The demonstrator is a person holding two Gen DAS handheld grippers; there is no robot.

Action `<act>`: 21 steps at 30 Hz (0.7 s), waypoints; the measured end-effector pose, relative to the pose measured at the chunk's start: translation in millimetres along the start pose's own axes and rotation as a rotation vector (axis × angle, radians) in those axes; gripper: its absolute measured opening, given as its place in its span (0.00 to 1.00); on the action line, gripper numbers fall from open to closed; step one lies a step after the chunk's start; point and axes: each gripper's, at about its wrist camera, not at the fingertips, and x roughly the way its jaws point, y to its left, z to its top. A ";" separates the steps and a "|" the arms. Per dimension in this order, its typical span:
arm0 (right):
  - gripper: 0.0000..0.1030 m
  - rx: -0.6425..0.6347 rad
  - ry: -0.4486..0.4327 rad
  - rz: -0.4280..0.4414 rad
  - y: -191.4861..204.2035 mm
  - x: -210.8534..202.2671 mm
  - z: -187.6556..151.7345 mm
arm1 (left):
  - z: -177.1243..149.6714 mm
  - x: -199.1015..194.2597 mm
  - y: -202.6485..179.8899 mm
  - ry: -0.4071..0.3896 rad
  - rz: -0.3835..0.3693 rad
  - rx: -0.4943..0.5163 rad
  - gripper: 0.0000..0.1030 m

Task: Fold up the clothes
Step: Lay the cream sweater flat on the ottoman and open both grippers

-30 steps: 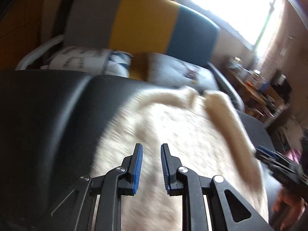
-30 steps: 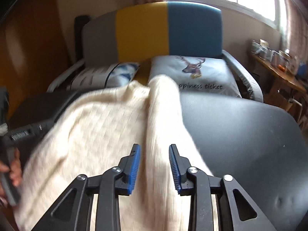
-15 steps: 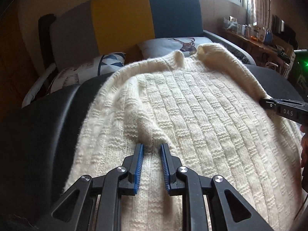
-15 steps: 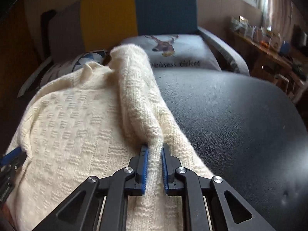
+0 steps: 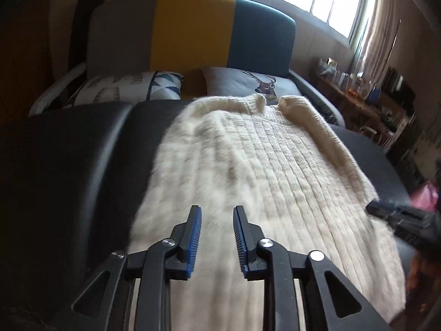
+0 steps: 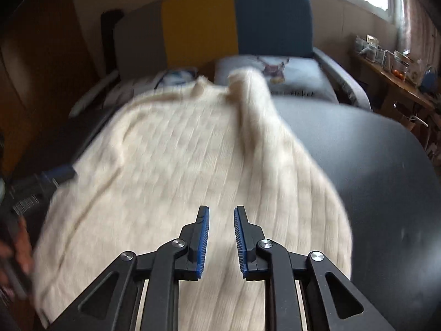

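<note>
A cream knitted sweater (image 5: 256, 165) lies spread on a black leather surface (image 5: 82, 160), collar at the far end. One sleeve (image 5: 325, 132) is folded lengthwise along its right side. My left gripper (image 5: 216, 215) hovers open above the sweater's near left part, nothing between its blue pads. In the right wrist view the same sweater (image 6: 179, 160) is blurred by motion, and my right gripper (image 6: 222, 215) stands open over its near right part. Each gripper shows at the edge of the other's view: the right gripper (image 5: 397, 218), the left gripper (image 6: 44, 182).
A sofa with a grey, yellow and blue back (image 5: 193, 33) stands behind, with a patterned cushion (image 5: 129, 88) and a deer cushion (image 5: 248, 82). A cluttered wooden shelf (image 6: 397, 71) runs under the window at right. Bare black leather (image 6: 372, 151) lies right of the sweater.
Half a second ago both grippers were shut on pinches of the sweater. Both have let go, opened and pulled back upward, leaving the sweater flat.
</note>
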 end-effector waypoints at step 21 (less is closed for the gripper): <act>0.19 0.061 -0.010 -0.068 6.5 15.2 -35.9 | -121.9 -57.7 57.9 0.106 -0.089 0.007 0.47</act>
